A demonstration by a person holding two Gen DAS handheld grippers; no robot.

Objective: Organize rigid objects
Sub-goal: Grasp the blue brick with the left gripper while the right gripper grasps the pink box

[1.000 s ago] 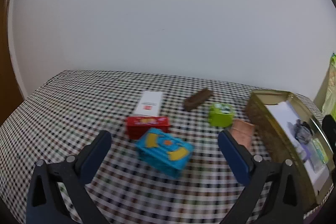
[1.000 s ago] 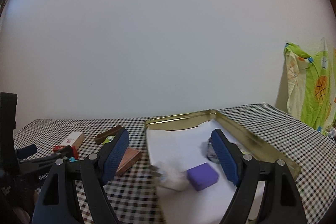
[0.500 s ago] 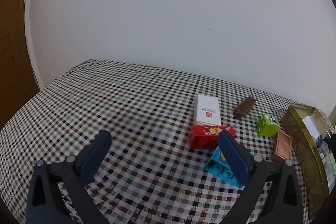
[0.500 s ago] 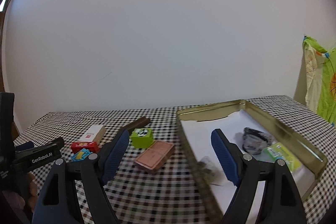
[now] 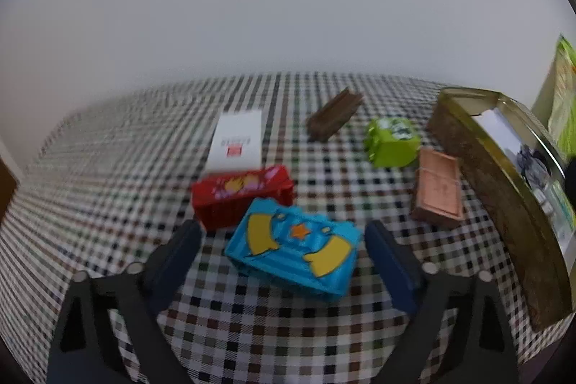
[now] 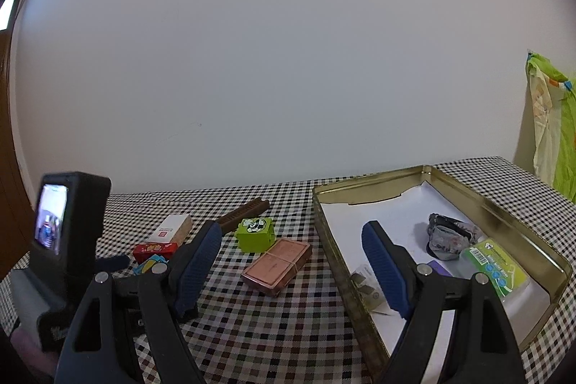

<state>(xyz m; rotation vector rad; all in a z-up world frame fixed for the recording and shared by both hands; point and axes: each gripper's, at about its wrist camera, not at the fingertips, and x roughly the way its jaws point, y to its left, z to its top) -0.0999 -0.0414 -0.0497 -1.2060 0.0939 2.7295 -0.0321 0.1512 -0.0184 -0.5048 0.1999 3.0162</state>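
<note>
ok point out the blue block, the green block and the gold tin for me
blue block (image 5: 293,256), left wrist view, on its printed top face
green block (image 5: 392,141), left wrist view, on its front side
gold tin (image 6: 372,184), right wrist view, on its far rim

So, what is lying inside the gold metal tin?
Inside the gold tin lie a white paper lining, a dark crumpled item, a green packet and a purple block. The right claw covers part of the floor.
</note>
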